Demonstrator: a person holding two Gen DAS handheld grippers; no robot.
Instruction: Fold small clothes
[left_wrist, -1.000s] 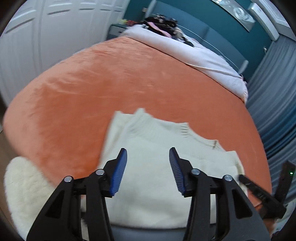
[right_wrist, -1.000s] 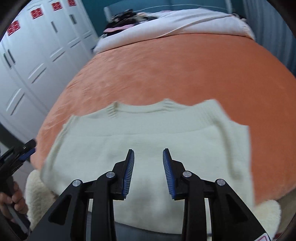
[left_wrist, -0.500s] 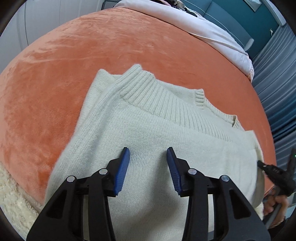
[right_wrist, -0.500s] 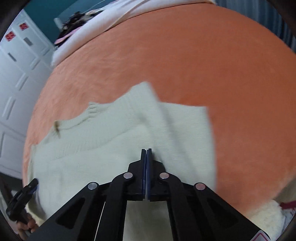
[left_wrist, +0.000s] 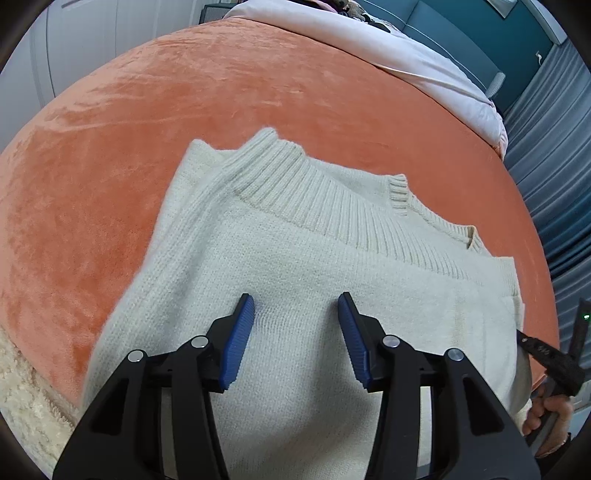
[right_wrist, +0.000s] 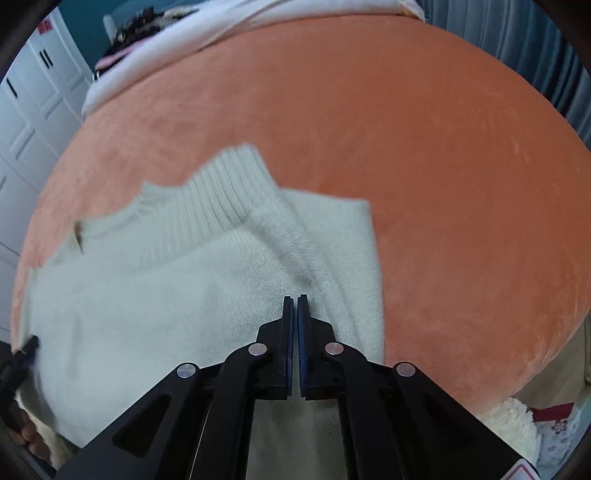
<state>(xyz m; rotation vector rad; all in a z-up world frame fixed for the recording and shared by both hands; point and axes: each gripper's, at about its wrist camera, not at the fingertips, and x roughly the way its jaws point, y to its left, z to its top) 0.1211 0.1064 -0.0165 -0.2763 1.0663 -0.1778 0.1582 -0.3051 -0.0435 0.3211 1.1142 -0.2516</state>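
While your right hand-held gripper (right_wrist: 294, 314) sits pressed together, seemingly on nothing, and your left hand-held gripper (left_wrist: 295, 314) hangs spread over the cream sweater (left_wrist: 295, 240) on the orange bed (left_wrist: 221, 92), any fold may drag and bunch the knit.

The cream knitted sweater (right_wrist: 155, 314) ran past the bottom edge; its ribbed collar (right_wrist: 218, 192) was motion-blurred. Clutter by the white pillow (left_wrist: 424, 62) was too small to tell.

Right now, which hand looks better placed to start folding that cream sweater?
Probably the left: the left gripper hangs open over the sweater. The right gripper is shut, apparently on nothing, over its right side.
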